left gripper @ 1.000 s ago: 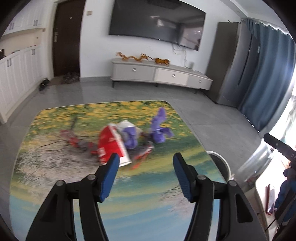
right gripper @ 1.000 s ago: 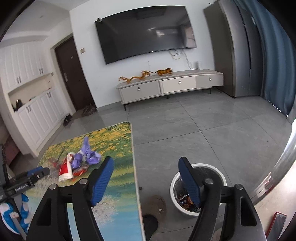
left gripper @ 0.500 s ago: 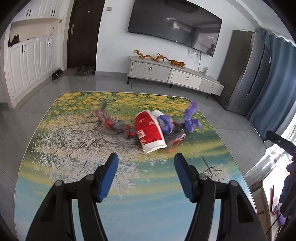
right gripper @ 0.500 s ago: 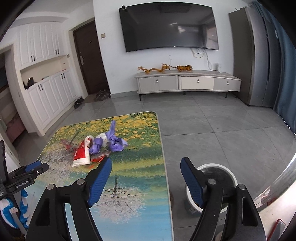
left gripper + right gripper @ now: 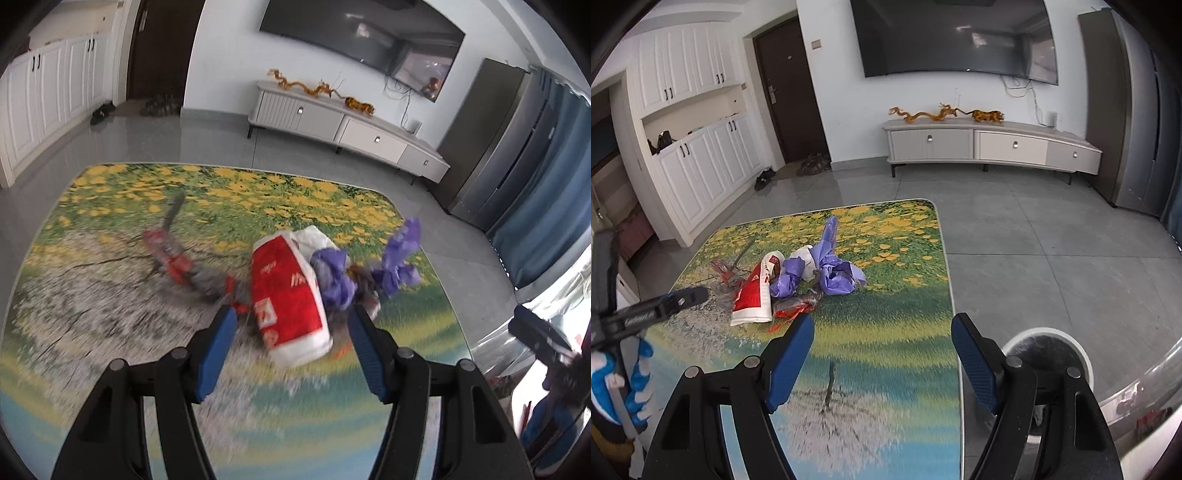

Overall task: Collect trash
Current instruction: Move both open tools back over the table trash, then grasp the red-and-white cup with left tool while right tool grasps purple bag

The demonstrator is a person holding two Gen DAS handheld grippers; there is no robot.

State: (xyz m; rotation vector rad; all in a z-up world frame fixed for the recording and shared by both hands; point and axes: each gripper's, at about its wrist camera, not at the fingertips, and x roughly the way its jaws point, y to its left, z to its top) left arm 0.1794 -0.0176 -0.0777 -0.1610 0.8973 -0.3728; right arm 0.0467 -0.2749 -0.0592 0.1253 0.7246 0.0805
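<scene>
Left gripper [image 5: 290, 321]: jaws stand apart, blue pads clear of everything, nothing pinched. Straight ahead between the pad tips lies the red and white packet [image 5: 290, 291], flat on the table [image 5: 92, 295]; its near end sits between the tips as the left wrist view frames it, though contact cannot be told through the blur. Just right of the packet, beyond the right pad, crumpled purple plastic [image 5: 334, 284] with a second purple twist [image 5: 400, 258] standing up further right. Left of the packet and beyond the left pad, a red and grey wrapper [image 5: 173, 258] stretched out along the table.

Right gripper [image 5: 882, 328]: jaws also wide, empty, over the bare printed tabletop. The trash pile lies ahead and to the left of the left pad, well short of being reached; the packet [image 5: 753, 295] shows edge-on here, purple plastic [image 5: 834, 275] to its right.

Only the right wrist view shows the white bin [image 5: 1049, 354] on the floor, just beyond the right pad and off the table's edge. It also catches the left gripper's tool body [image 5: 653, 310] at far left, with a blue and white gloved hand [image 5: 624, 384] below it. The left wrist view alone shows the wrapper's full length.
</scene>
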